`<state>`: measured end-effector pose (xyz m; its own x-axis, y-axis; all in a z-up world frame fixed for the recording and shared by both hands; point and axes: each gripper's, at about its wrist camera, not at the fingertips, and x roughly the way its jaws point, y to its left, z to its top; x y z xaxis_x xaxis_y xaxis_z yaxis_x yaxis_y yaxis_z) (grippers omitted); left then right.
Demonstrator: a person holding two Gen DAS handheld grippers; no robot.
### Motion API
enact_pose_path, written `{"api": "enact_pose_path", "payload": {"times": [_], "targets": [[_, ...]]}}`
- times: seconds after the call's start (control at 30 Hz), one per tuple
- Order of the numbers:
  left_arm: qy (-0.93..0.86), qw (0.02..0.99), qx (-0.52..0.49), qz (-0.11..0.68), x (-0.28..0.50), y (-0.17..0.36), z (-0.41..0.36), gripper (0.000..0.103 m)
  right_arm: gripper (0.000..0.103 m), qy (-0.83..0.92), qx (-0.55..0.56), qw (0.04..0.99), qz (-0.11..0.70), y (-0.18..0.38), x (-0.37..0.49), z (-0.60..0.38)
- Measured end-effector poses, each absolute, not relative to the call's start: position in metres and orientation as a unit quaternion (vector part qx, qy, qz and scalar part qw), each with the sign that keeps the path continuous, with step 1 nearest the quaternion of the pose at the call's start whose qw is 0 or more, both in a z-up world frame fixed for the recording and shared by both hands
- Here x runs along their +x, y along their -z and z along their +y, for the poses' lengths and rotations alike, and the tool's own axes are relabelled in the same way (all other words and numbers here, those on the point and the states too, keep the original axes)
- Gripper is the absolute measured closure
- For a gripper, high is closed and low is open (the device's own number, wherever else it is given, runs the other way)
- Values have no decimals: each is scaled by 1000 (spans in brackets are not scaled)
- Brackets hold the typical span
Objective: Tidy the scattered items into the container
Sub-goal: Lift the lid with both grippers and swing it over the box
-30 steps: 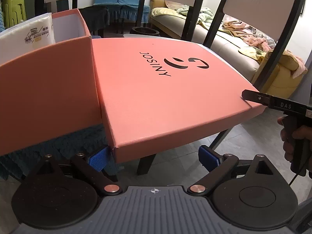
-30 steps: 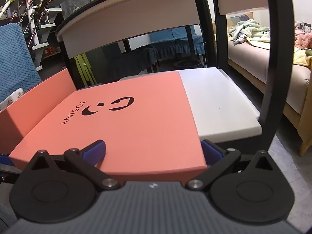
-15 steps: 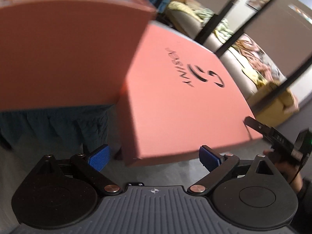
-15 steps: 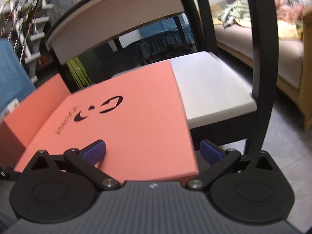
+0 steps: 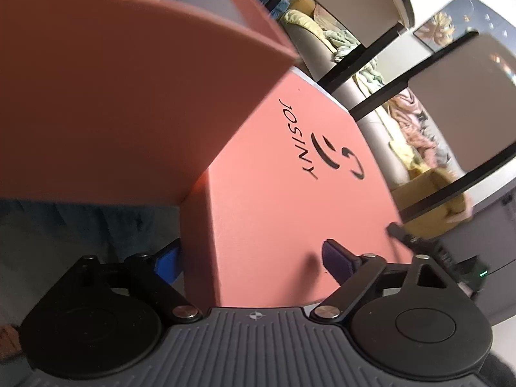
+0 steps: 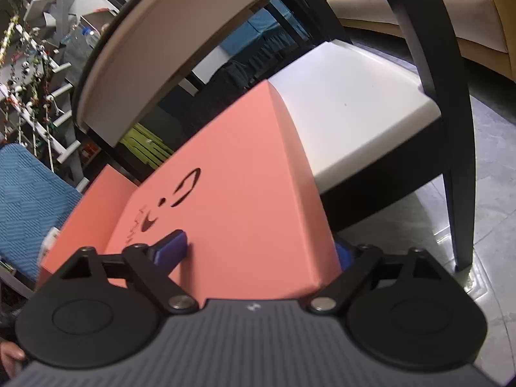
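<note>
While the coral lid [image 5: 290, 174] with the JOSINY print lies tilted over a white chair seat [image 6: 351, 103], both grippers hold it at its near corners. The left gripper [image 5: 248, 261] has one blue finger [image 5: 166, 262] under the lid and one on top; the right gripper [image 6: 258, 251] pinches likewise. The open coral box [image 5: 113, 96] stands just beside the lid.
</note>
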<state>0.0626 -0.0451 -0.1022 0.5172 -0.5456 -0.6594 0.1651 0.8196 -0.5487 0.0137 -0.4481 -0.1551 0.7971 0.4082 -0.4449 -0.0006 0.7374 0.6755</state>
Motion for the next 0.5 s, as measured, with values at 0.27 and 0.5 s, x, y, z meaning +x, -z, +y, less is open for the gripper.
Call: {"api": "enact_pose_path", "payload": {"times": [0.27,0.5], "targets": [[238,871,-229,365,53,59,-44,14,21,-130,339,899,244,112,-4,-453],[255,873,-243,336,45,40,-44,14,21,-132,341,906,214,79,-20,-461]]}}
